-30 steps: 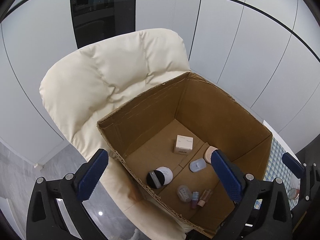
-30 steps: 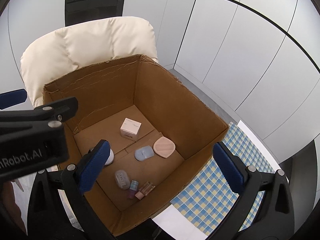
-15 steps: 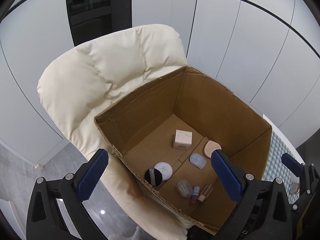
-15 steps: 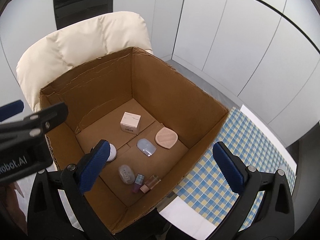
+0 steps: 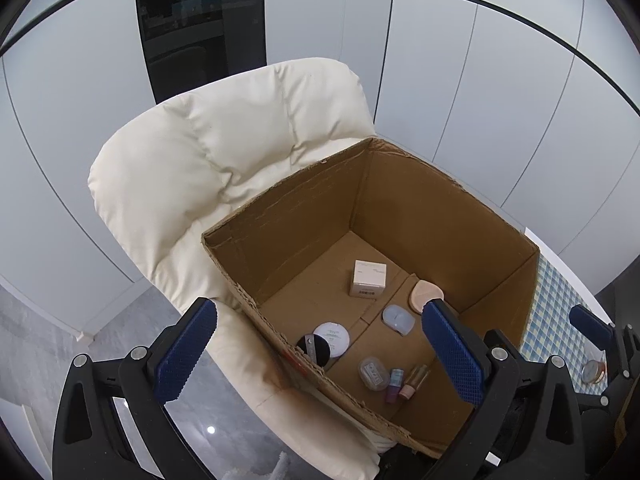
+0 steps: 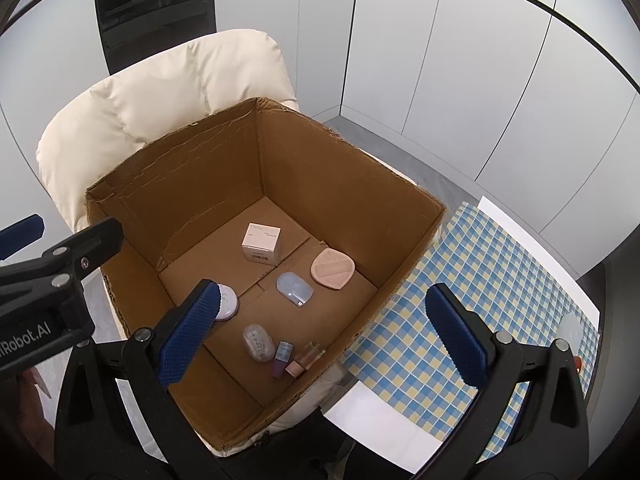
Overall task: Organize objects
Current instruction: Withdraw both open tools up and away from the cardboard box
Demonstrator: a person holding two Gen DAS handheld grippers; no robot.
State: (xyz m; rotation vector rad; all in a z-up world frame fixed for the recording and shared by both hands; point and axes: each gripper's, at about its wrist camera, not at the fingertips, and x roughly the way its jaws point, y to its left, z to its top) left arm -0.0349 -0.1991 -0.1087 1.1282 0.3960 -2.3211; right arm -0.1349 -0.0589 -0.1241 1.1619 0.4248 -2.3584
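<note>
- A cream padded chair carries an open cardboard box. The box sits partly off the seat edge next to the table, which has a blue and yellow checked cloth. A bump on the box rim from either gripper could likely tip or slide it.
- The left gripper hangs above the box's near left rim, jaws spread wide and holding nothing.
- The right gripper hangs above the box's near right side, also spread wide and empty. The two sit close together, so they could collide on a reach inward.
- On the box floor: a small pale carton near the back; a peach powder puff; just beside it a pale blue case; a white round compact with its dark lid open, at the left.
- Nearest the front lie a clear oval case, a tiny purple bottle and a small pink-capped bottle, nearly touching. These could roll or get nudged together in a grasp.
</note>
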